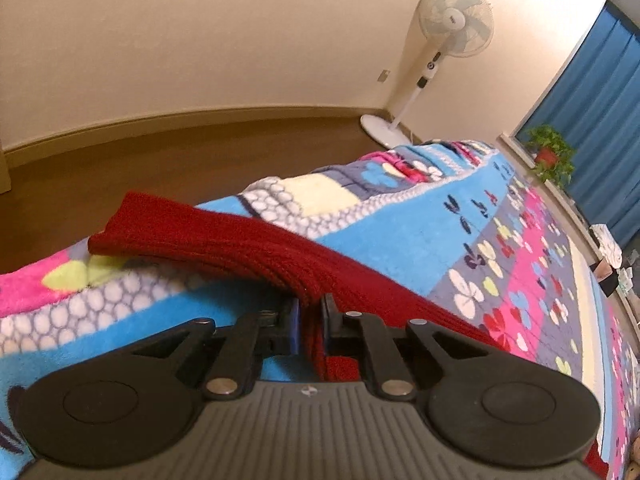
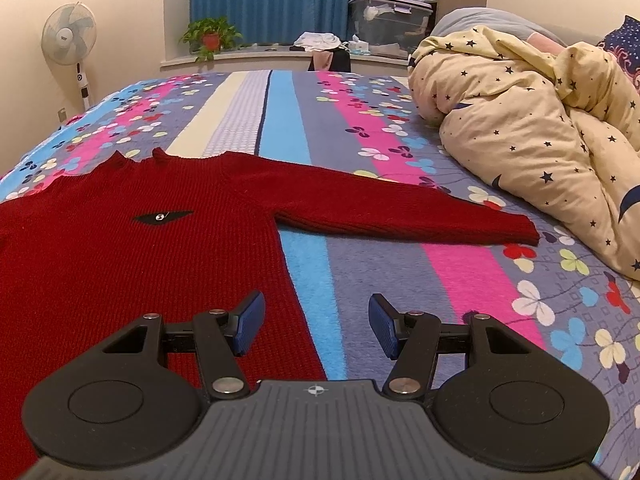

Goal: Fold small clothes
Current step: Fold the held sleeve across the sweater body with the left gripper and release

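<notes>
The left gripper (image 1: 311,320) is pinched tight on a fold of the red knit sweater (image 2: 140,248), its blue pads pressed against the ribbed cloth of one sleeve (image 1: 192,240), which runs from the grip out toward the near edge of the bed and ends in a cuff at that edge, above the brown floor (image 1: 180,136). The right gripper (image 2: 316,324) hangs with its fingers spread wide and nothing between them, one pad over the sweater's side edge, the other over the bare flowered blanket (image 2: 460,280). The sweater lies flat on the blanket, chest up with a small dark emblem (image 2: 162,217), its other sleeve (image 2: 400,208) stretched straight toward a rumpled cream duvet with stars (image 2: 540,128) on the bed's right side. Beyond the far edge of the bed stand a white pedestal fan (image 2: 70,36), a potted plant (image 2: 210,38) on the sill, and blue curtains (image 2: 272,0).
</notes>
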Demonstrator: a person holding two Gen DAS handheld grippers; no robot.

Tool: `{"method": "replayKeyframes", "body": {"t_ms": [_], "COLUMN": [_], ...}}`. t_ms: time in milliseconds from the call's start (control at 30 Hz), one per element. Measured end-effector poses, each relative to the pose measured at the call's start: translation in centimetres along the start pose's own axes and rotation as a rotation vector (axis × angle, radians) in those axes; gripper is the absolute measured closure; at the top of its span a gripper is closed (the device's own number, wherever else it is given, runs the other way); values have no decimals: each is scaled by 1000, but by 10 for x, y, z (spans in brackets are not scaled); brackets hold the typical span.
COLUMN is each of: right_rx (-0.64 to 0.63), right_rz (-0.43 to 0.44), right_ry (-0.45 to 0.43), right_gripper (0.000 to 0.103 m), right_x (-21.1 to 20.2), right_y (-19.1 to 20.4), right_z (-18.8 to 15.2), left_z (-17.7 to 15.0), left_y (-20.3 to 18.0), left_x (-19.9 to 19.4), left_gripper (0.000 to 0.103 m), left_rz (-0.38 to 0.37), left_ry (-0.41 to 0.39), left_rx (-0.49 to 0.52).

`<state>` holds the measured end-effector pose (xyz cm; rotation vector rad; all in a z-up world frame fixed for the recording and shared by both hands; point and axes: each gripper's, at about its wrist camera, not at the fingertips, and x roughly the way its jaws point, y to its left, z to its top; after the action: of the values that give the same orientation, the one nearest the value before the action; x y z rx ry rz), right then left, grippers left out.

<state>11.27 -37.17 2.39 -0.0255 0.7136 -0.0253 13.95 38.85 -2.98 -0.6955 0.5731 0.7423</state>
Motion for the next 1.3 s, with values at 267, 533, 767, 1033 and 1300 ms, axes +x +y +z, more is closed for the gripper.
{"method": "replayKeyframes", "body": {"t_ms": [267,533,767,1033,1300], "right_rx": [-8,-40,-65,-71,-83], "right_rz": [3,6,-6,-15,-6], "right_ry": [0,4,10,7,-19], "right_gripper": [43,43,43,43,46], "right_x": [0,4,5,4,1], "right_y": [2,7,14,14,16], "right_z": [-1,-1,-3,-3,-1], "left_z": [-11,-117,-206,-164,-119], "left_y": [-44,-160,-207,-184,-157], "left_x": [-23,-105,-143,-133,-173], "left_gripper": [94,93,69,69,68], "left_rz": [-115,-619,-807,-659,-465], "left_ry": [-87,-105,-3,-21,-75], "left_rx": [194,712,1046,912,914]}}
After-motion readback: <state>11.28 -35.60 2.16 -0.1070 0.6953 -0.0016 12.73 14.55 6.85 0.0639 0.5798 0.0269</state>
